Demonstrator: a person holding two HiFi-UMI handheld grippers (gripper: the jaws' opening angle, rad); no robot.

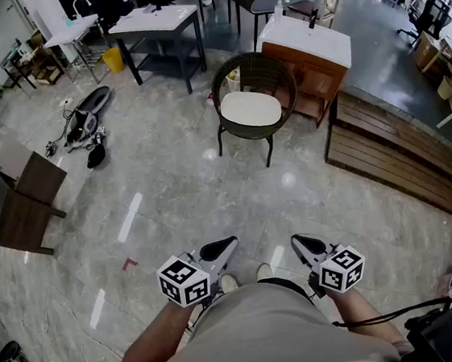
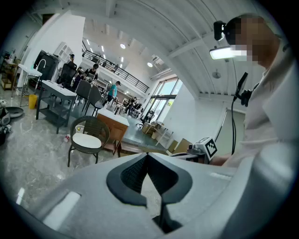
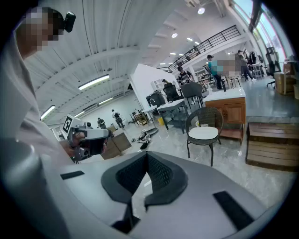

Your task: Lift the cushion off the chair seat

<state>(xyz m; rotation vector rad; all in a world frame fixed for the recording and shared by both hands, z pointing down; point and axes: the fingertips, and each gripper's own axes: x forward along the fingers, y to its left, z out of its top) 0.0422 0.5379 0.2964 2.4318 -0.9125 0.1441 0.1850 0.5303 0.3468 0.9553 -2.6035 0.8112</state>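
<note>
A white cushion (image 1: 250, 108) lies on the seat of a dark wicker chair (image 1: 251, 74) across the floor, well ahead of both grippers. The left gripper view shows the cushion (image 2: 86, 140) small at its left, and in the right gripper view the cushion (image 3: 203, 133) sits at the right. My left gripper (image 1: 230, 241) and right gripper (image 1: 297, 240) are held close to my body. Both are shut with nothing between the jaws. Their tips meet in the left gripper (image 2: 147, 154) view and in the right gripper (image 3: 146, 153) view.
A wooden cabinet (image 1: 308, 49) with a white top stands just behind the chair. A low wooden platform (image 1: 393, 153) lies to the right. A dark table (image 1: 155, 22) is at the back, dark wooden furniture (image 1: 21, 199) at the left, and gear (image 1: 86, 123) lies on the floor.
</note>
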